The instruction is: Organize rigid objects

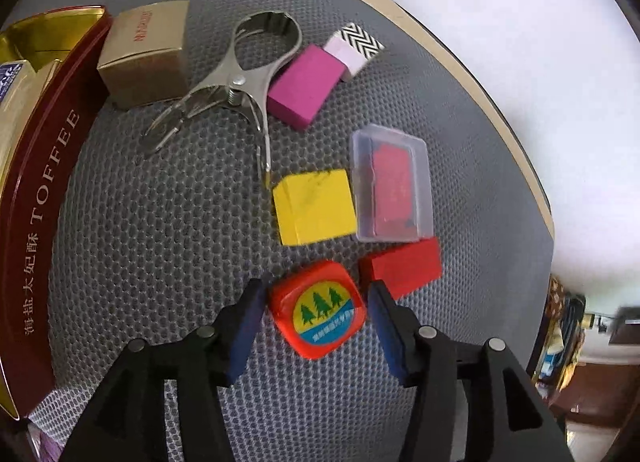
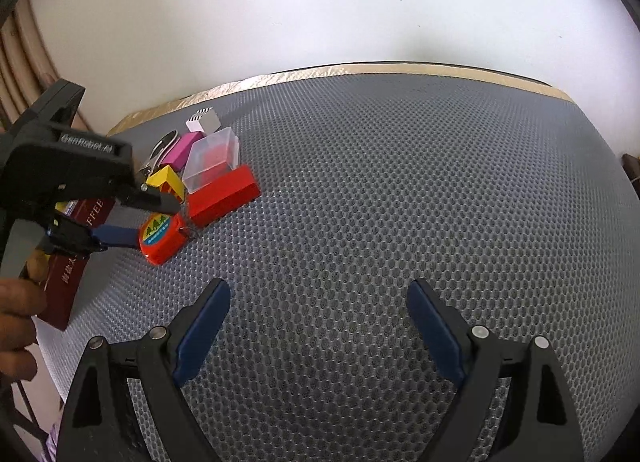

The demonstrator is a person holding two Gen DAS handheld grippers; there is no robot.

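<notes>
The left gripper [image 1: 318, 308] straddles the orange tape measure [image 1: 318, 309] on the grey mat [image 1: 160, 222], pads just clear of it, beside the red block [image 1: 404, 268]; the right gripper [image 2: 318, 302] hangs spread wide and empty.

A grey mesh mat [image 1: 160, 242] covers the table. On it, between the left gripper's [image 1: 316, 310] parted fingers, lies an orange tape measure [image 1: 318, 310]; just beyond it sit a red block [image 1: 404, 266], yellow block [image 1: 314, 212], clear case [image 1: 392, 184], magenta block [image 1: 306, 86] and metal clip [image 1: 236, 82].
</notes>
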